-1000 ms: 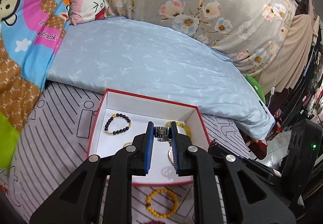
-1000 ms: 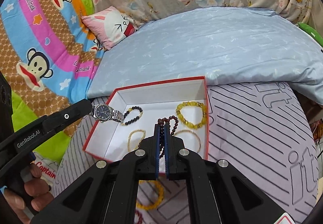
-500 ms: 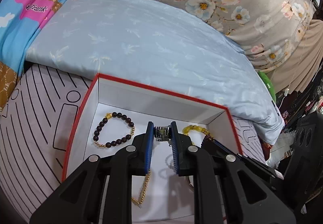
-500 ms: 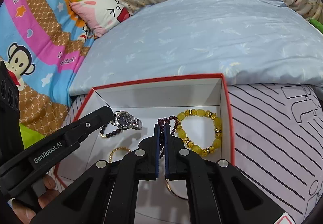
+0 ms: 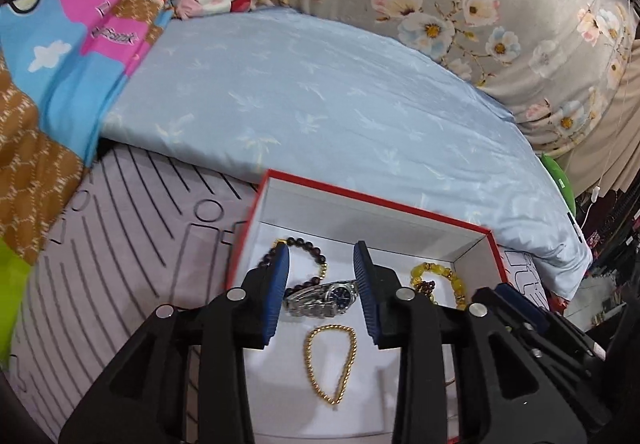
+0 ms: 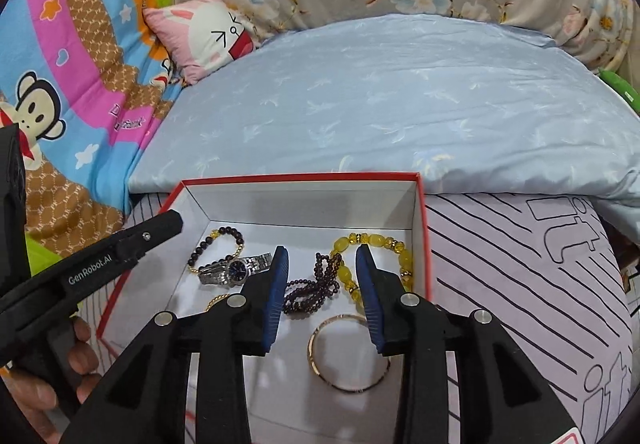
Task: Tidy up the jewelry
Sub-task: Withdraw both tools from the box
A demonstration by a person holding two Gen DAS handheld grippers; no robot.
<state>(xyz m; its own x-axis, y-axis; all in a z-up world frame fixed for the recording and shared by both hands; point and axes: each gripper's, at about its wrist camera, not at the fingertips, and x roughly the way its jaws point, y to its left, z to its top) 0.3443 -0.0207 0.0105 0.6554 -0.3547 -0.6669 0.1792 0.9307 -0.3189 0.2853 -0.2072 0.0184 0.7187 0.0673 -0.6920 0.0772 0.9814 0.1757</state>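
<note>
Both tools have just opened. The left tool [image 5: 321,256] has released the watch [image 5: 322,298], which now lies in the box [image 5: 376,203]. The right tool [image 6: 322,258] has released the dark bead strand [image 6: 316,288], now lying beside the yellow bracelet [image 6: 376,244].

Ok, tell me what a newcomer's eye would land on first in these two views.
First, the red-edged white box on the striped cover, with jewelry spread over its floor: a silver watch, a yellow bead bracelet and a gold chain. Next, the two open black claws with blue pads: the left claw has just opened over the watch, the right claw over a dark red bead strand. Behind, a bright cartoon monkey blanket lies at the left.
</note>
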